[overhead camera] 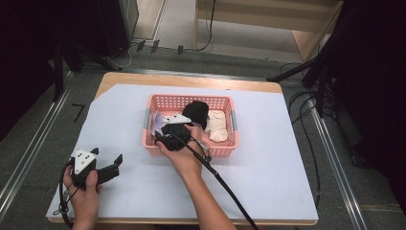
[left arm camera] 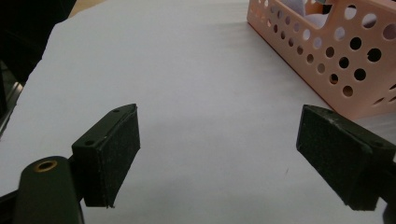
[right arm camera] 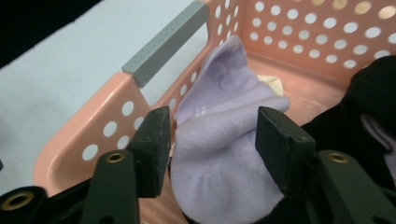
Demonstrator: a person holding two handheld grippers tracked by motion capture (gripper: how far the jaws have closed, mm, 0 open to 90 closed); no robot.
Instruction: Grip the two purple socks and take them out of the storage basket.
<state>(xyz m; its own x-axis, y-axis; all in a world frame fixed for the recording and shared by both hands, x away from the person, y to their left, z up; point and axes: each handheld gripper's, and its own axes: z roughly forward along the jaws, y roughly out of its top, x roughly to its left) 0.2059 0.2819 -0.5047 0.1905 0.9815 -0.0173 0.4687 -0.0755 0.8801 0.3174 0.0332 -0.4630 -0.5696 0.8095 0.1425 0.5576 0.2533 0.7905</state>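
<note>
A pink perforated basket (overhead camera: 189,98) stands in the middle of the white sheet. It holds a lavender sock (right arm camera: 219,140), a black sock (overhead camera: 197,112) and a cream sock (overhead camera: 218,125). My right gripper (right arm camera: 215,140) reaches into the basket's left part. Its jaws stand apart on either side of the lavender sock, which bulges up between them against the basket wall (right arm camera: 93,116). The black sock (right arm camera: 364,116) lies just to the right of it. My left gripper (overhead camera: 106,154) rests at the front left of the sheet, open with nothing between its jaws (left arm camera: 219,140).
The basket has a grey handle (right arm camera: 166,42) on its left wall and another on the right (overhead camera: 234,120). The white sheet (overhead camera: 268,158) covers a wooden table. Cables and dark stands lie on the floor around it. The right gripper's cable (overhead camera: 225,187) trails back over the sheet.
</note>
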